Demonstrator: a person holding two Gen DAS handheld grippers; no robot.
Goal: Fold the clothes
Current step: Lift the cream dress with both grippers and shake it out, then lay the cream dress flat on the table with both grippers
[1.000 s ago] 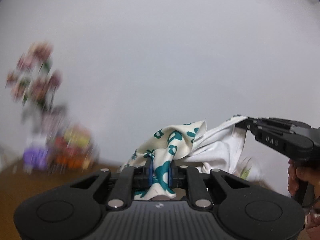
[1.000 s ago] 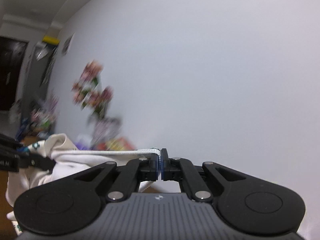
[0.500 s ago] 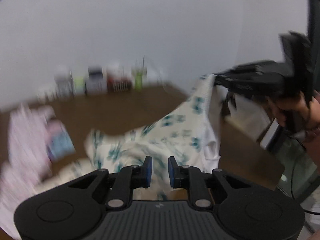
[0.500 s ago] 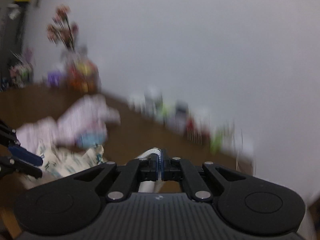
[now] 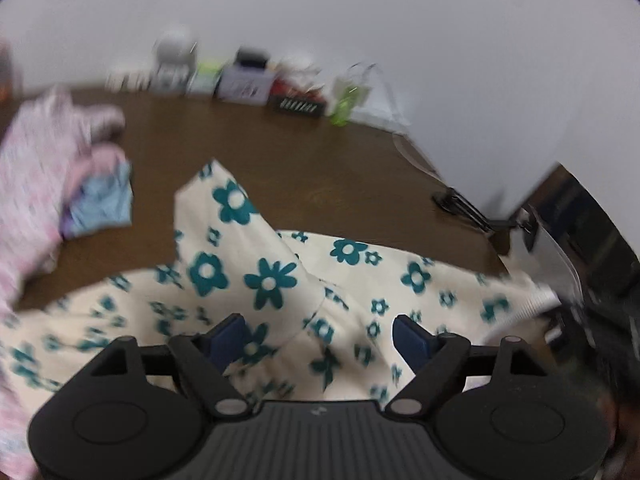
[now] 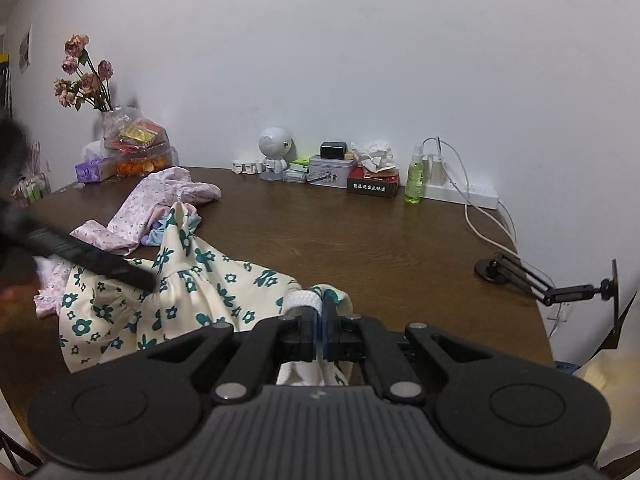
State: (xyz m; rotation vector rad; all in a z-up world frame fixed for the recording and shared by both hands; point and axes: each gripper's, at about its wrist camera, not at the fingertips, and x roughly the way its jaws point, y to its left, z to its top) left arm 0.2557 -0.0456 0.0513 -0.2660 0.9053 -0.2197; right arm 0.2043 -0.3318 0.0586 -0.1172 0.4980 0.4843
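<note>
We lay the cream cotton garment printed with teal flowers on the brown wooden table: our left gripper is opening to release it, our right gripper clamps its white ribbed hem to keep it spread.

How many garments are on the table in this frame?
3 that I can tell apart: the cream floral garment at front, the pink floral garment behind it on the left, and a light blue piece tucked between them. Others may be hidden underneath.
</note>
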